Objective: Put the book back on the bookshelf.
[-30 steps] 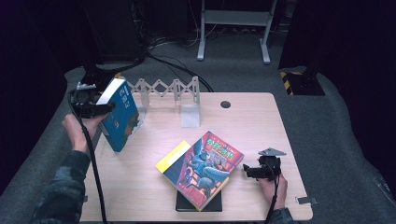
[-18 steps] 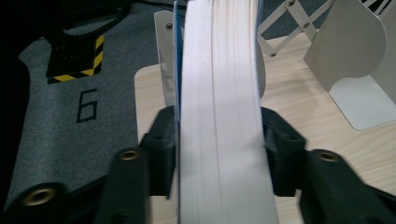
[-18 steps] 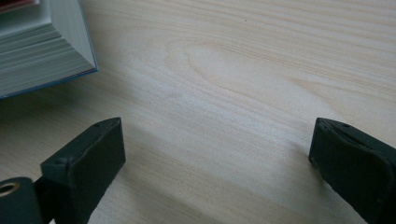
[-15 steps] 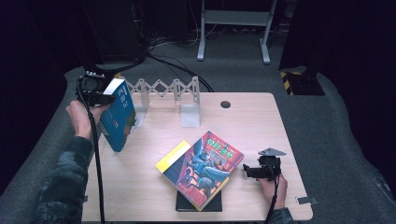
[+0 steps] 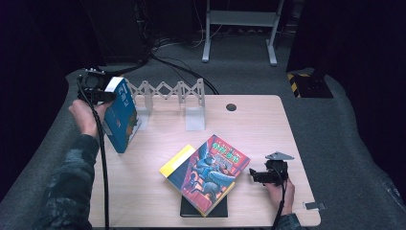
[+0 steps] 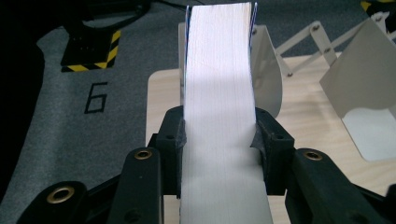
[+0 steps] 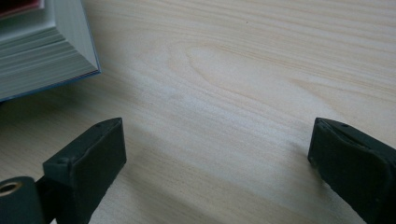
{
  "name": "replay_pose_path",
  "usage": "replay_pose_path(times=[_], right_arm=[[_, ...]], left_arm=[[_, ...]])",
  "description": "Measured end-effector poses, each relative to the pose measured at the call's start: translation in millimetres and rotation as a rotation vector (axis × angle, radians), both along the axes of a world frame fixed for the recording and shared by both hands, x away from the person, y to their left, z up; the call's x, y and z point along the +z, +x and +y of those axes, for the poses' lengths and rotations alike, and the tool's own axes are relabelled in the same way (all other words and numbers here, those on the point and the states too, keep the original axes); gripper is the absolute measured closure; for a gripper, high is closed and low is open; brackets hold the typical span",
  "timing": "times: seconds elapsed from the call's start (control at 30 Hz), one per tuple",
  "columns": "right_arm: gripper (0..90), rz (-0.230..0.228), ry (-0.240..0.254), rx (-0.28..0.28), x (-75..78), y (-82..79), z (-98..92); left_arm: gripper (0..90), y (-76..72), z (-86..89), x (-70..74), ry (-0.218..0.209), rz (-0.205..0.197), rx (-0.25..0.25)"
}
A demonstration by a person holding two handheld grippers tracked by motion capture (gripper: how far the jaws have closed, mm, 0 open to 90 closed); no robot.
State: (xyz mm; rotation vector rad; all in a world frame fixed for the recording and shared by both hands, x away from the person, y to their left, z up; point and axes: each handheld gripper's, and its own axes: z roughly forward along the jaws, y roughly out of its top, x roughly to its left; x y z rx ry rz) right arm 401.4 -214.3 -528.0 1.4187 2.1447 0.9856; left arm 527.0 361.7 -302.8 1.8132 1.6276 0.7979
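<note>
A blue book (image 5: pixel 122 115) stands tilted on its lower edge at the table's left, near the white accordion rack (image 5: pixel 167 91). My left gripper (image 5: pixel 103 93) grips its upper end. In the left gripper view the jaws (image 6: pixel 218 135) have just been closing and now press both sides of the white page block (image 6: pixel 219 84). A colourful illustrated book (image 5: pixel 208 170) lies flat at the front middle, on top of a black book (image 5: pixel 203 210). My right gripper (image 5: pixel 253 176) rests on the table just right of it, jaws wide apart (image 7: pixel 219 154) with bare wood between them.
The wooden table (image 5: pixel 258 124) has a round cable hole (image 5: pixel 231 107) at the back. The rack's white dividers (image 6: pixel 364 70) stand just right of the held book. Grey carpet, cables and a metal stand's legs (image 5: pixel 239 28) lie beyond the table.
My left gripper has moved up along the blue book to its top end and closed on it. The right gripper and the other books have not moved.
</note>
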Motion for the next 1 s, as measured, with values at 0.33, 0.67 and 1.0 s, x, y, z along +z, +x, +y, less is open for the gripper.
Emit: replay_pose_path(times=[0.33, 0.67, 1.0], right_arm=[[4.2, -0.004, 0.016, -0.013, 0.0, -0.1, 0.8], [4.0, 0.007, 0.003, 0.0, 0.5, 0.0, -0.1], [4.1, -0.001, 0.005, 0.001, 0.1, 0.1, 0.2]], left_arm=[[60.4, 31.2, -14.6, 15.4, 0.007, -0.022, 0.024], [60.3, 65.7, -7.3, 4.4, -0.017, 0.012, 0.082], [60.3, 77.6, -9.1, -3.7, -0.015, 0.013, 0.075]])
